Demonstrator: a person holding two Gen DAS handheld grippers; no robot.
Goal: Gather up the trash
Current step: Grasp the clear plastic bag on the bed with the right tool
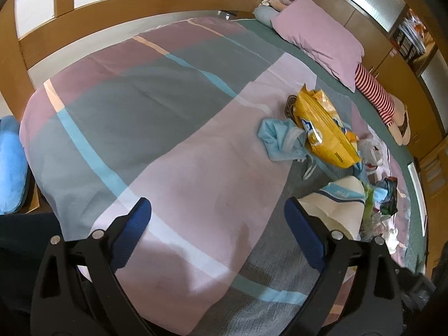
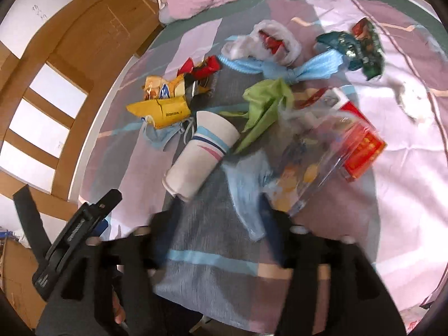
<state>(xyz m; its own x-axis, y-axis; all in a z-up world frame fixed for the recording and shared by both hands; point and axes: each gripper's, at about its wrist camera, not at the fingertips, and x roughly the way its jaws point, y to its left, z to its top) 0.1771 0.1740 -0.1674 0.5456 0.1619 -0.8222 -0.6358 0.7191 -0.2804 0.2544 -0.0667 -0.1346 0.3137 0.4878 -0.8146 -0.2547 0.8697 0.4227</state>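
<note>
Trash lies scattered on a patchwork bed cover (image 1: 173, 128). In the right wrist view I see a paper cup (image 2: 200, 159) on its side, a yellow snack bag (image 2: 162, 106), a green wrapper (image 2: 263, 106), a clear packet with a red box (image 2: 336, 151), a white plastic bag (image 2: 268, 42), a dark green wrapper (image 2: 355, 47) and blue face masks (image 2: 280, 68). My right gripper (image 2: 221, 224) is open, blurred, just short of the cup and a blue mask (image 2: 246, 193). My left gripper (image 1: 218, 218) is open and empty over the cover; the cup (image 1: 338, 207) lies beside its right finger, the yellow bag (image 1: 322, 128) further off.
A pink pillow (image 1: 316, 33) and a striped soft toy (image 1: 375, 95) lie at the head of the bed. Wooden panelling (image 1: 92, 25) runs along the far side. A blue cushion (image 1: 11, 165) sits at the left. My left gripper shows in the right wrist view (image 2: 78, 232).
</note>
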